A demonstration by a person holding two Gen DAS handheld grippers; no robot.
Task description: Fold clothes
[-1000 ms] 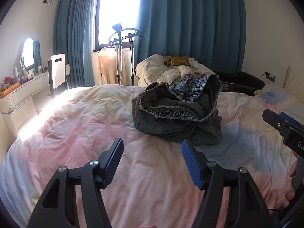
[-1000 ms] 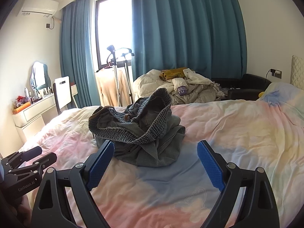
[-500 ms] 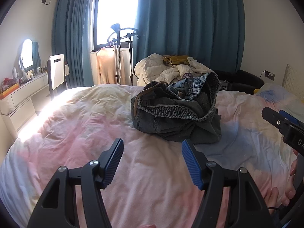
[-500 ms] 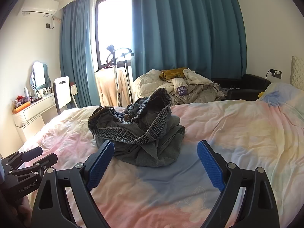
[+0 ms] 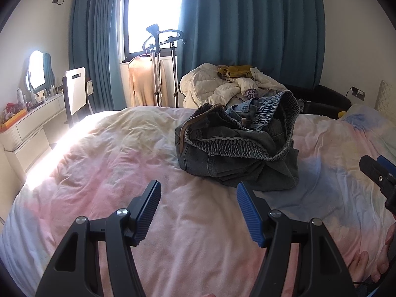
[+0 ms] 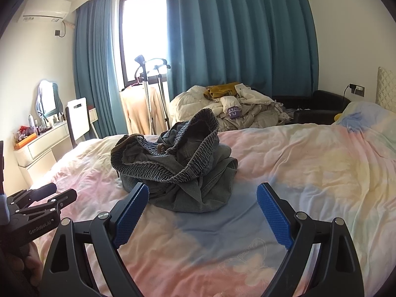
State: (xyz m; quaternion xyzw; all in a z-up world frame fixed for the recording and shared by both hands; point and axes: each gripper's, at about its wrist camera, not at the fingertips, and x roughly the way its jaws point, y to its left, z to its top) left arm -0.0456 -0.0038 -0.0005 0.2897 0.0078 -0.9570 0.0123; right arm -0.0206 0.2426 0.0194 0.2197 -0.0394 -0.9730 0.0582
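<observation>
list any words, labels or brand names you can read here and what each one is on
"GenRoboLAI": white print on the black body of the left hand-held gripper, right wrist view; the last letters are unsure.
"ANI / YU": partial white letters on a purple patch on the pale clothes pile behind the bed; the rest is hidden.
Bottles on the white dresser: labels too small to read.

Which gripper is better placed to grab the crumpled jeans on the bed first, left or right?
Probably right. The right gripper is open with the jeans just ahead, overlapping one pad. The left gripper, also open, has them ahead and off to its right.
</observation>
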